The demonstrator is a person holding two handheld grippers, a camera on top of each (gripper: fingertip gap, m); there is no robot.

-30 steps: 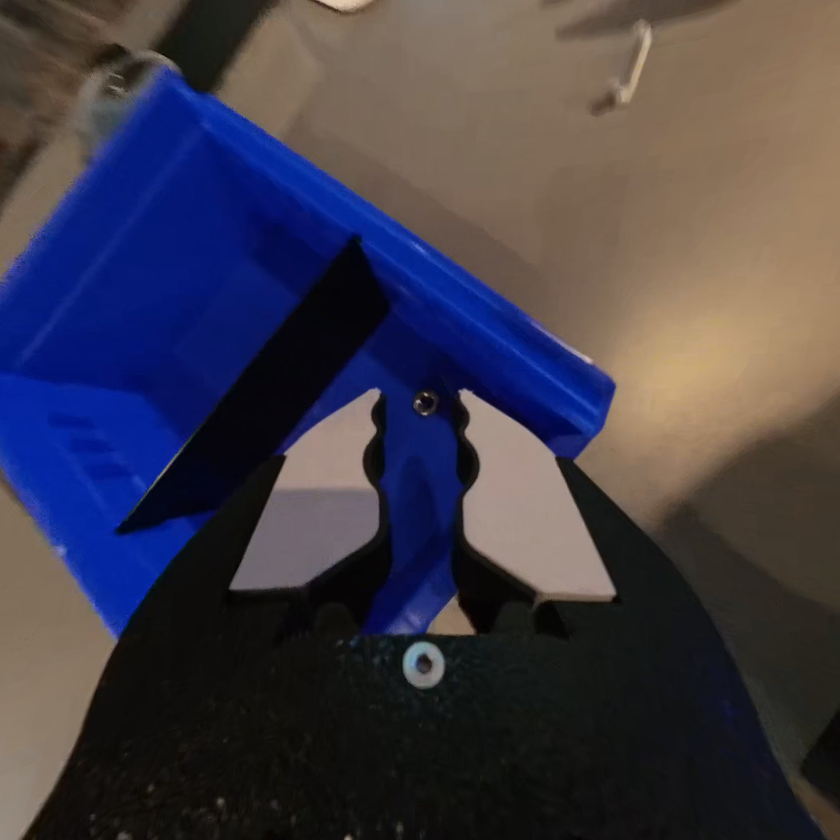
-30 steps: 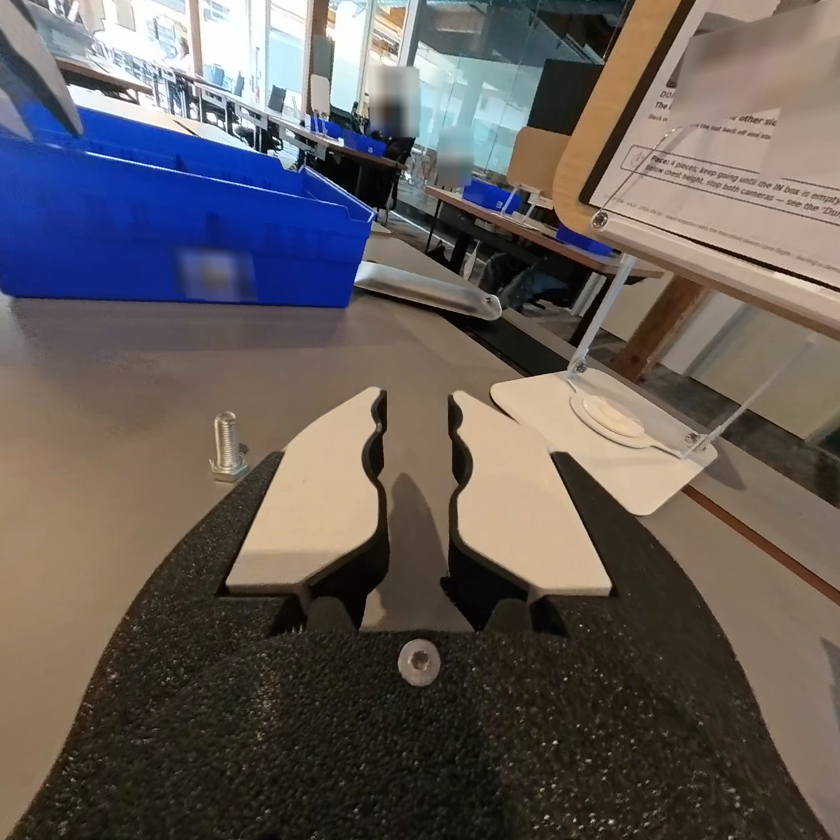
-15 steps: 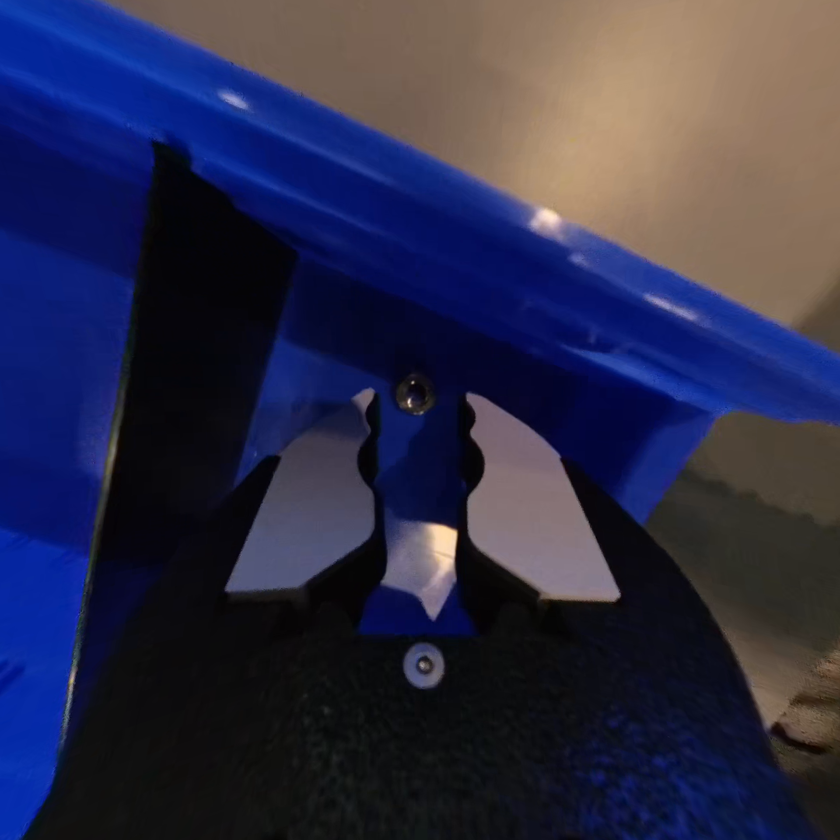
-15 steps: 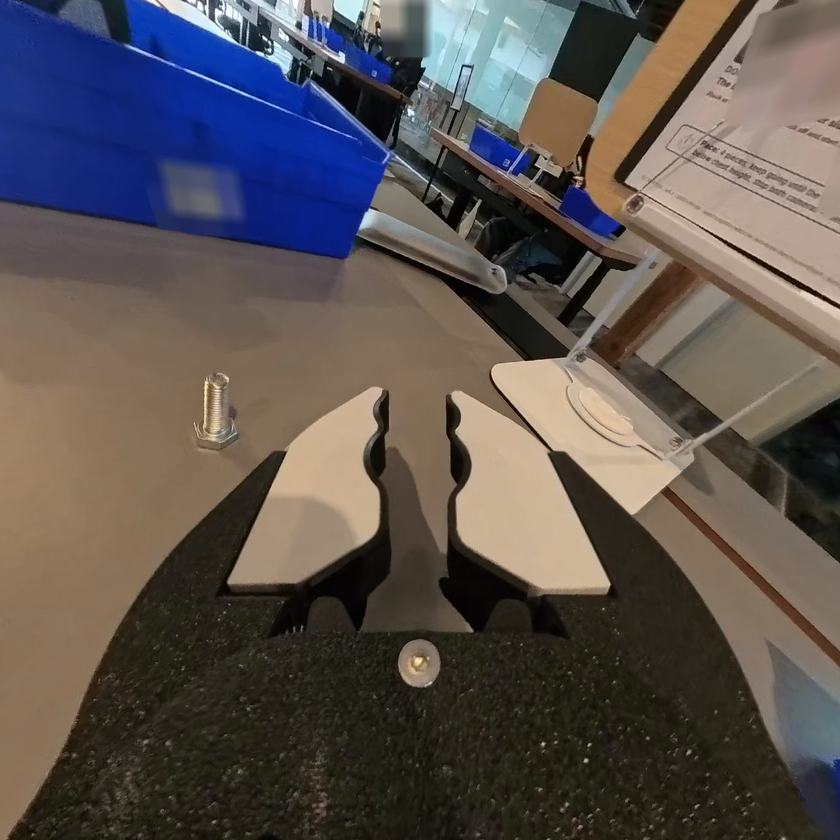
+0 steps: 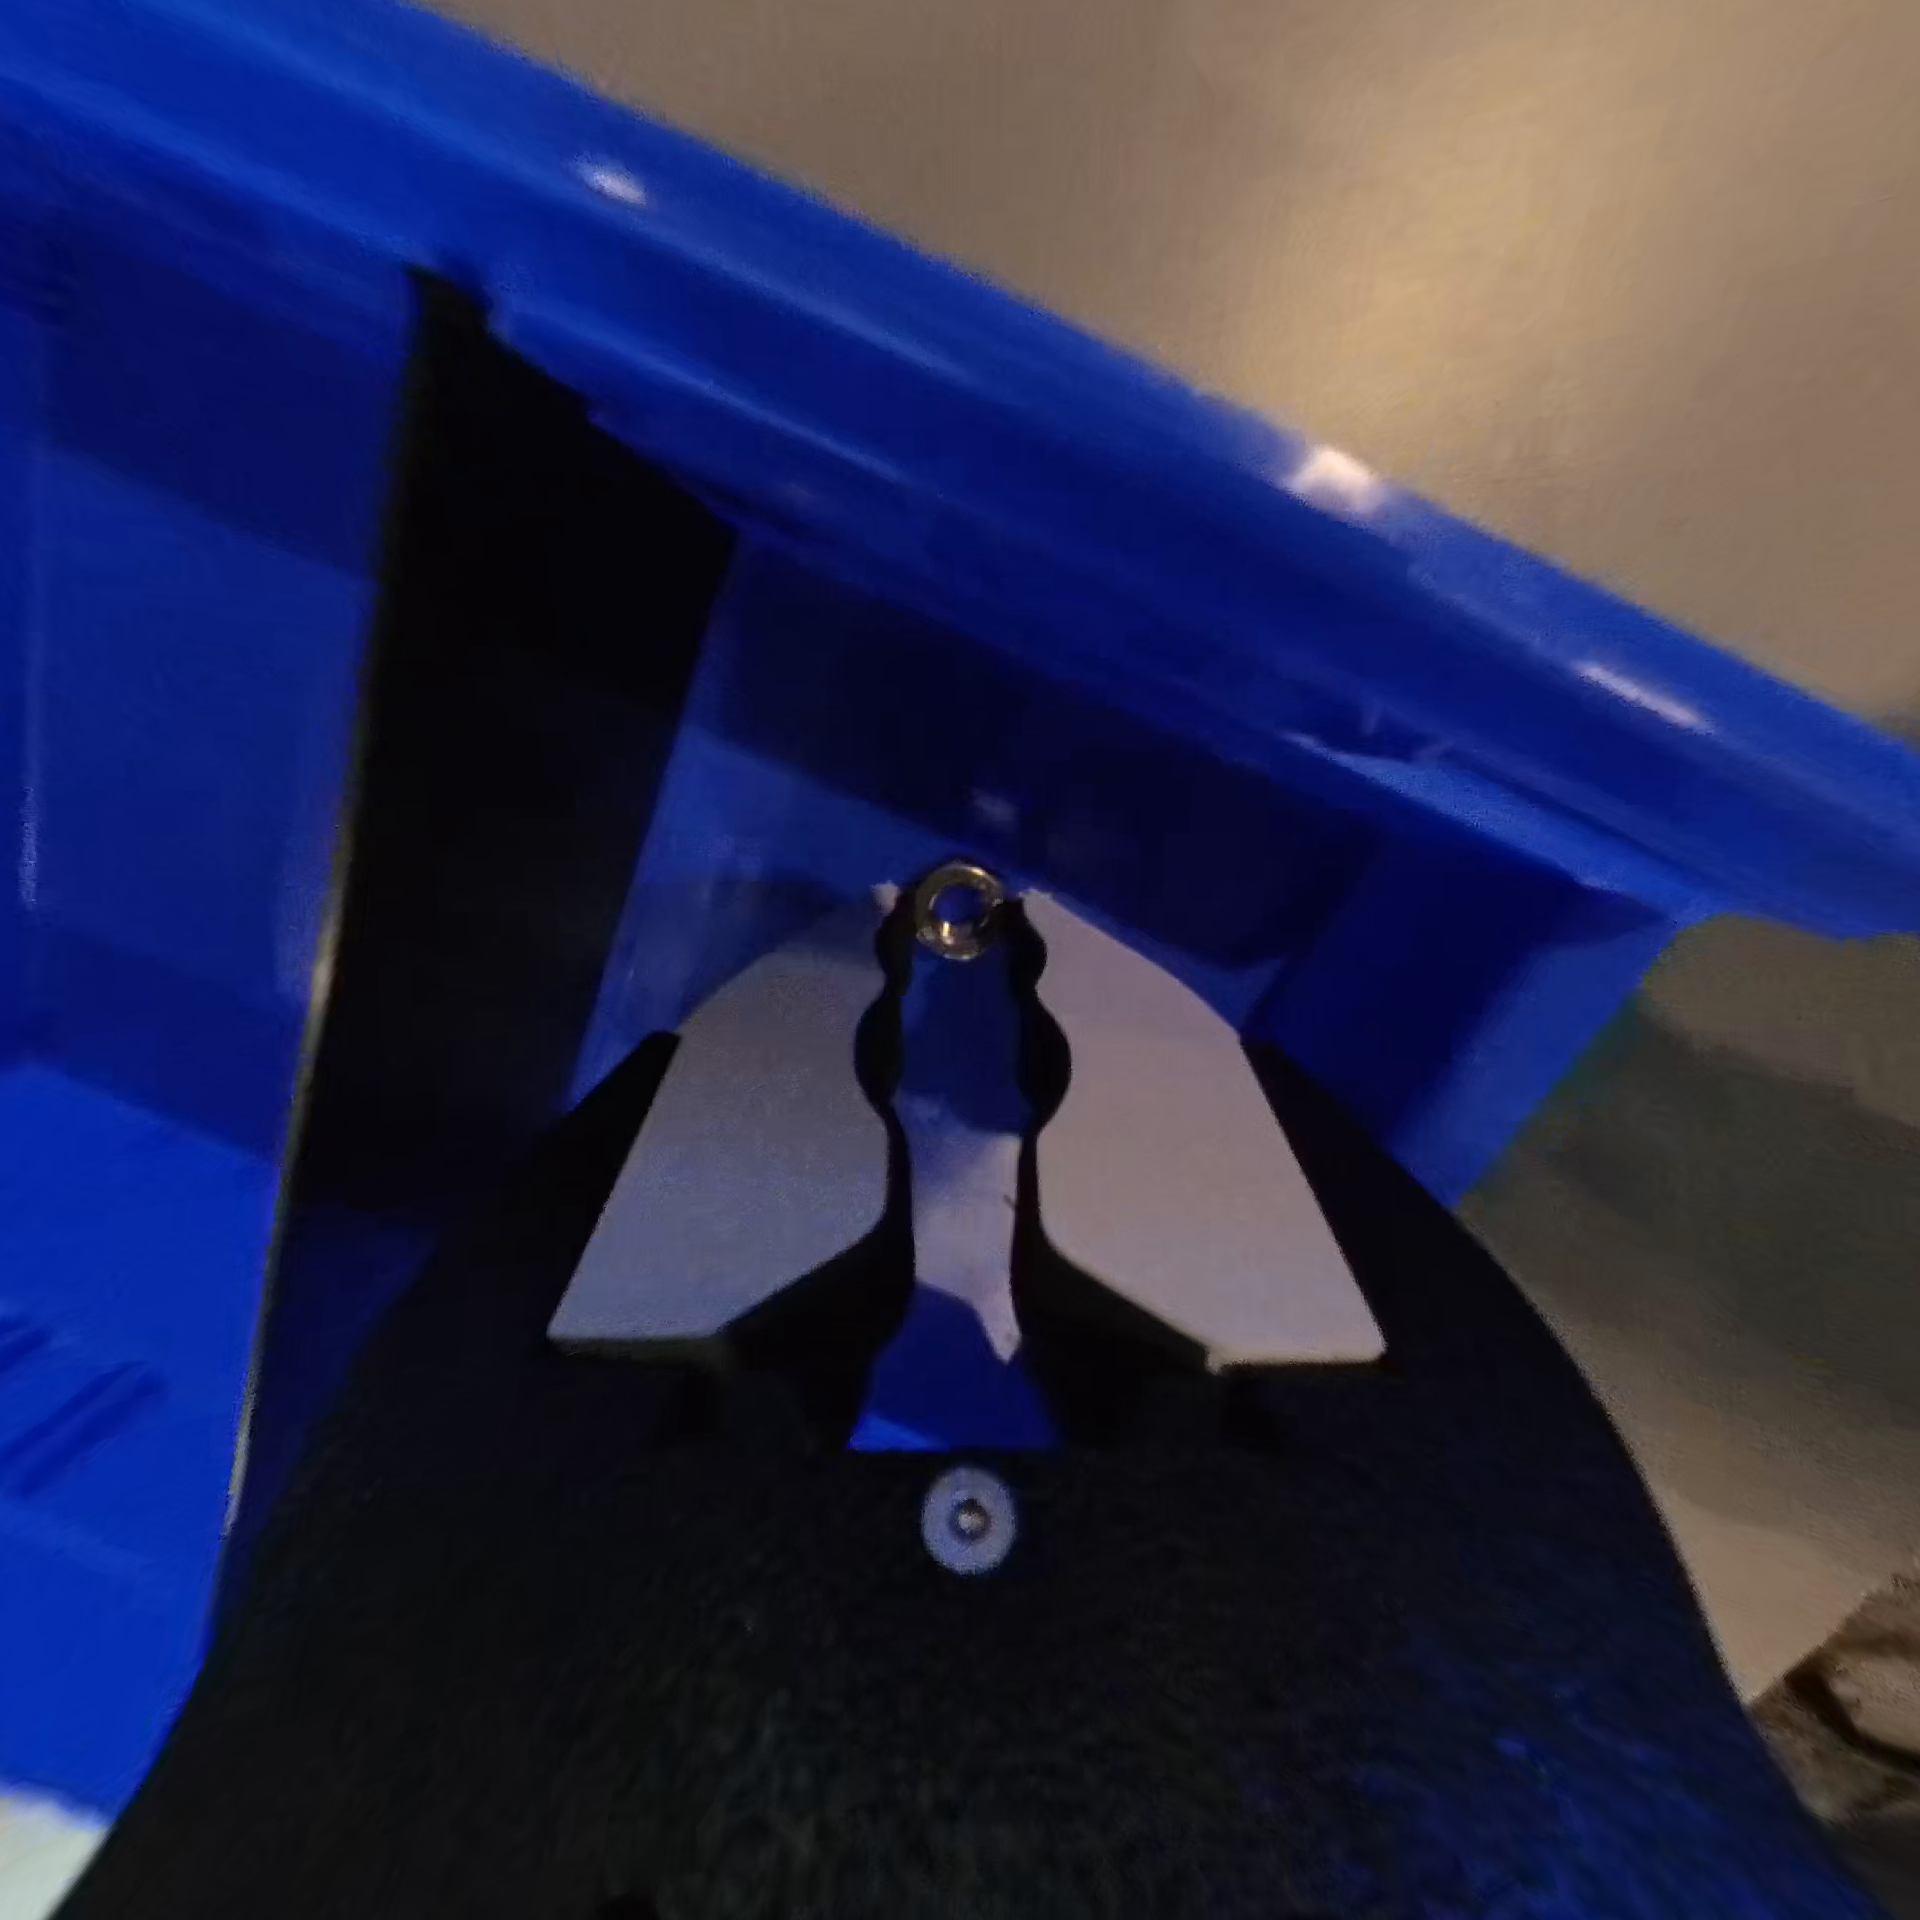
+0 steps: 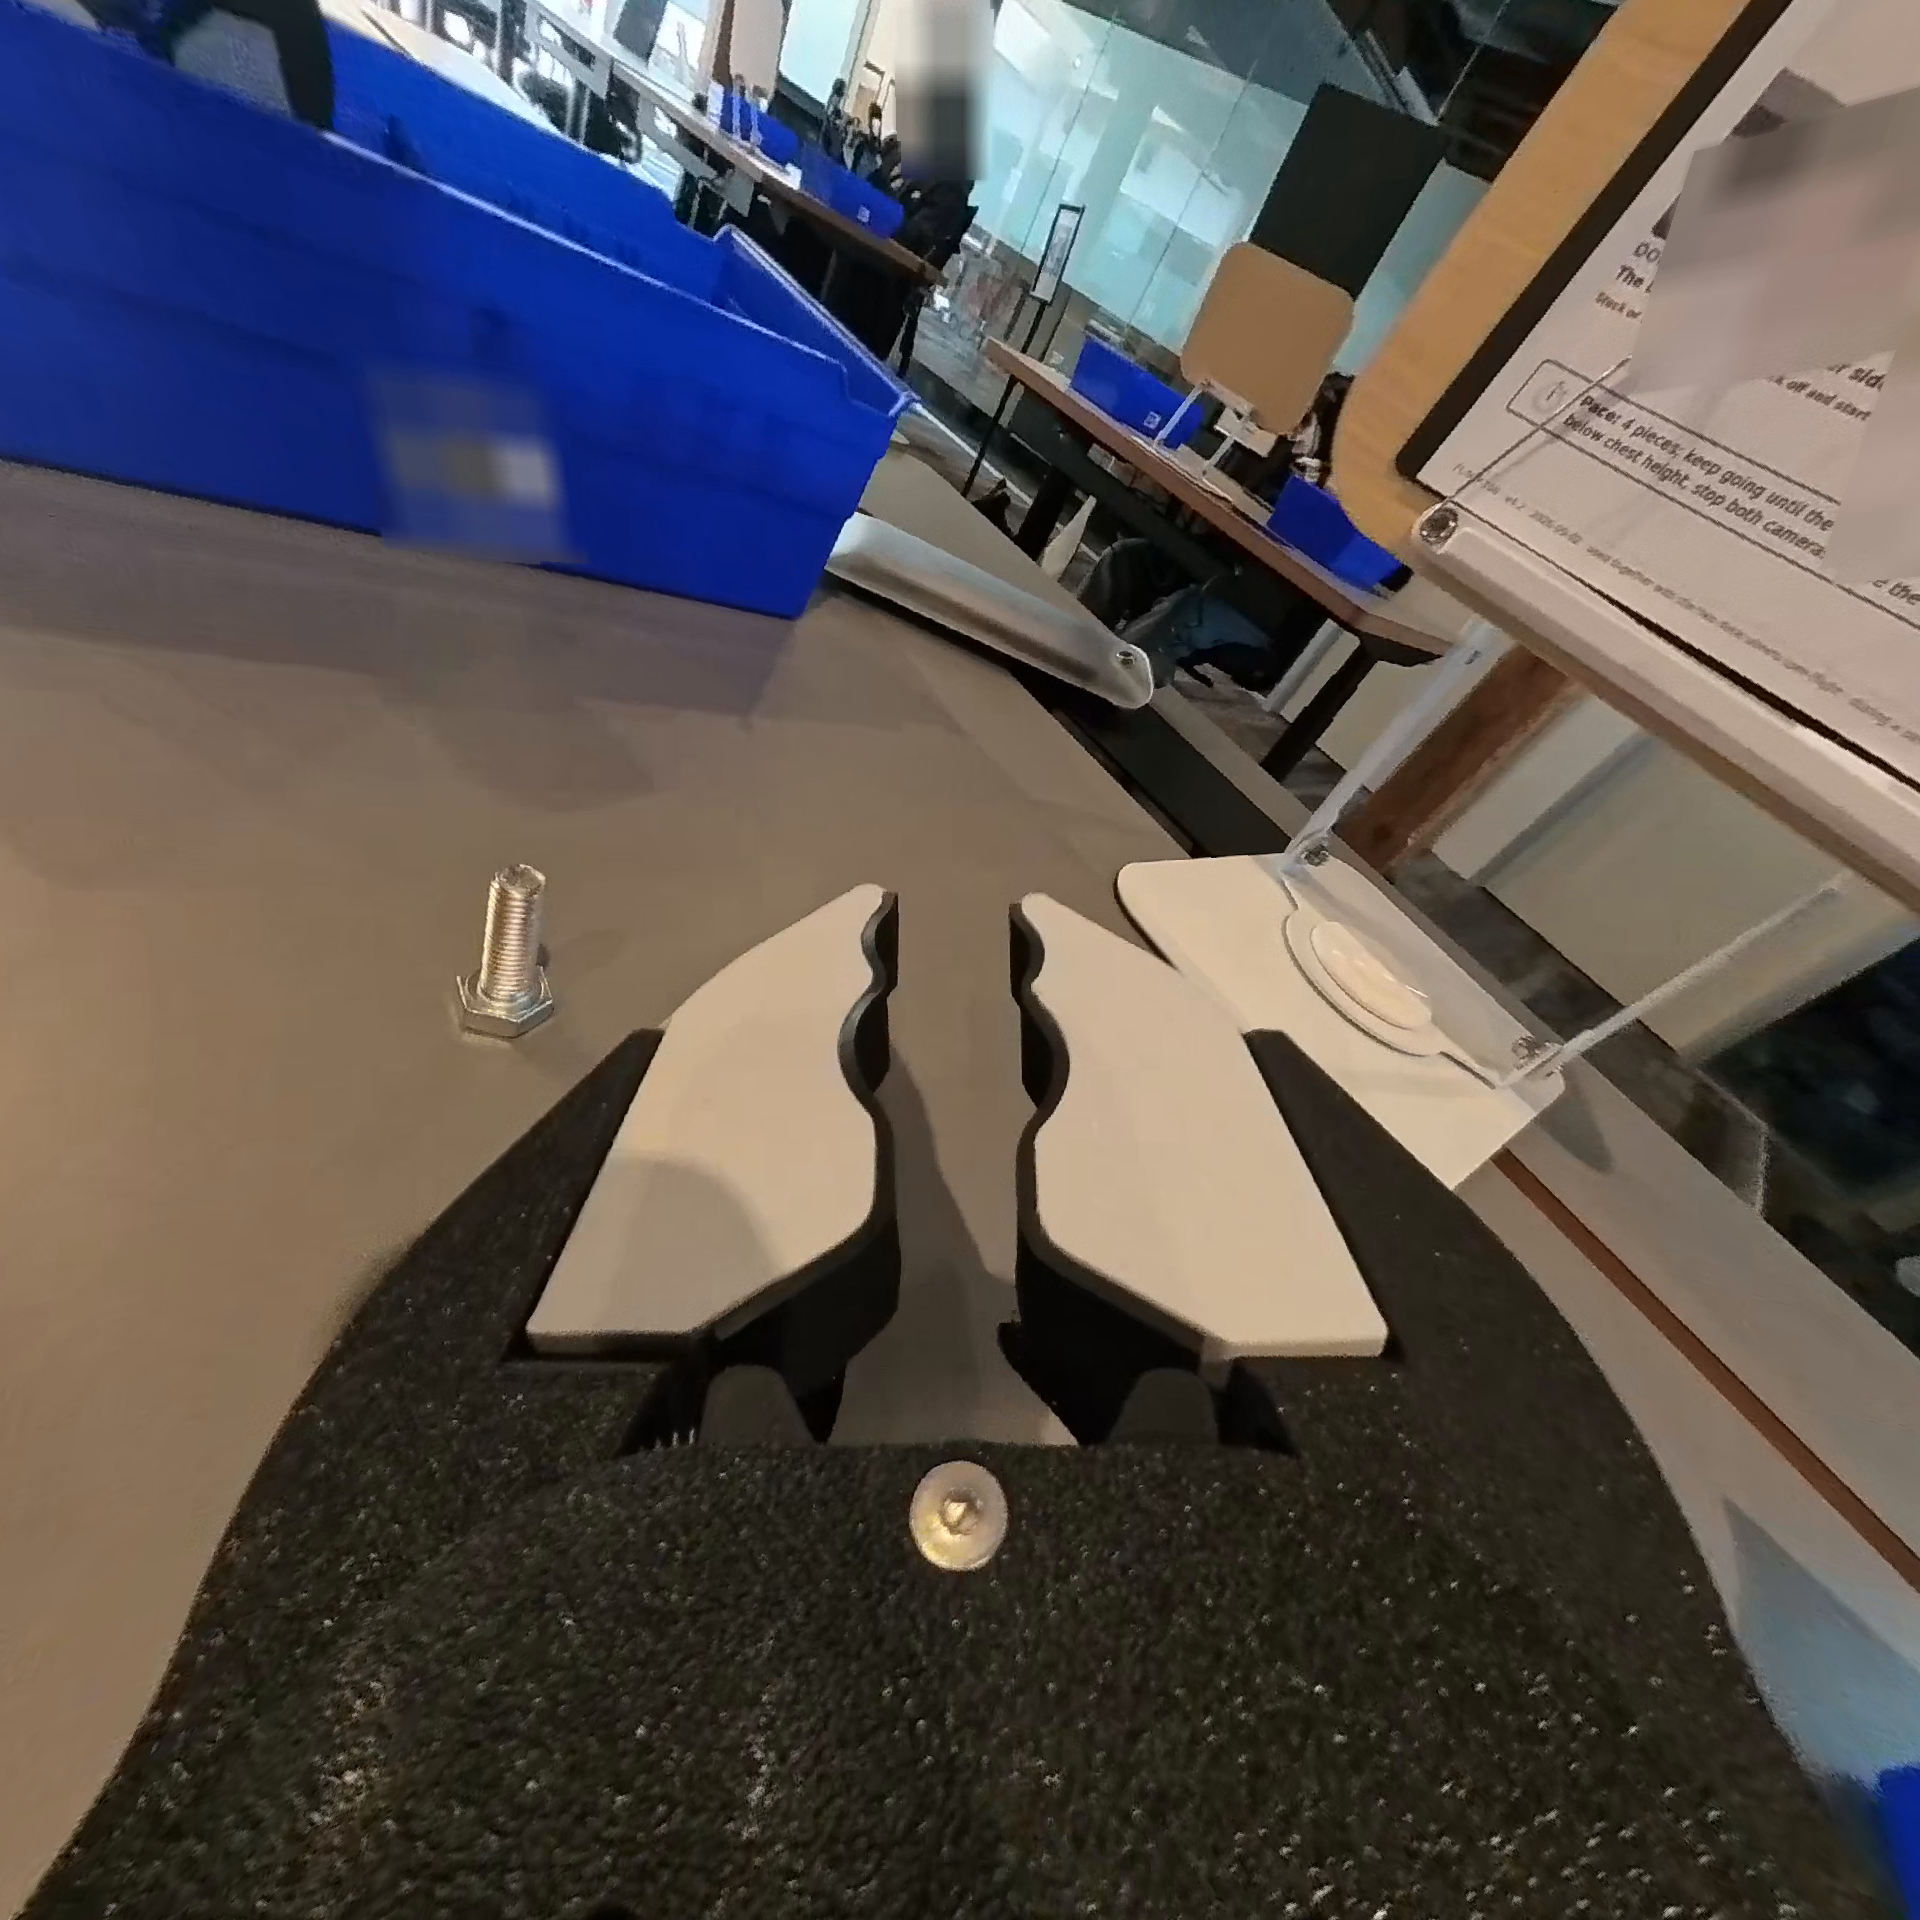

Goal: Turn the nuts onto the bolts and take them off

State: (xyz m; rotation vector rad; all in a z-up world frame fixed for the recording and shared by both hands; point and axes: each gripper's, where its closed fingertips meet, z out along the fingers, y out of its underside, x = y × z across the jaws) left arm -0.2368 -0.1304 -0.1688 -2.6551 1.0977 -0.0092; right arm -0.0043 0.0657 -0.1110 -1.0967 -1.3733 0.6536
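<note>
My left gripper (image 5: 958,940) is shut on a small silver nut (image 5: 956,920), pinched at its fingertips. It hangs over a corner compartment of a blue plastic bin (image 5: 1039,499), next to a black divider (image 5: 520,727). My right gripper (image 6: 954,914) is open and empty, low over the grey table (image 6: 260,831). A silver bolt (image 6: 509,961) stands on its head, thread up, on the table just left of the right gripper's left finger (image 6: 748,1122). The blue bin (image 6: 312,343) also shows at the far left of the right wrist view.
A clear acrylic sign stand with a white base (image 6: 1330,987) stands to the right of the right gripper and bears a board with a printed sheet (image 6: 1662,364). A metal bar (image 6: 987,623) lies past the bin. The table's right edge (image 6: 1714,1382) is close. Tip to tip, the grippers are about 30 centimetres apart.
My left gripper has moved with the nut closer to the bin, down over its corner compartment. My right gripper has shifted slightly, and the bolt stays to its left.
</note>
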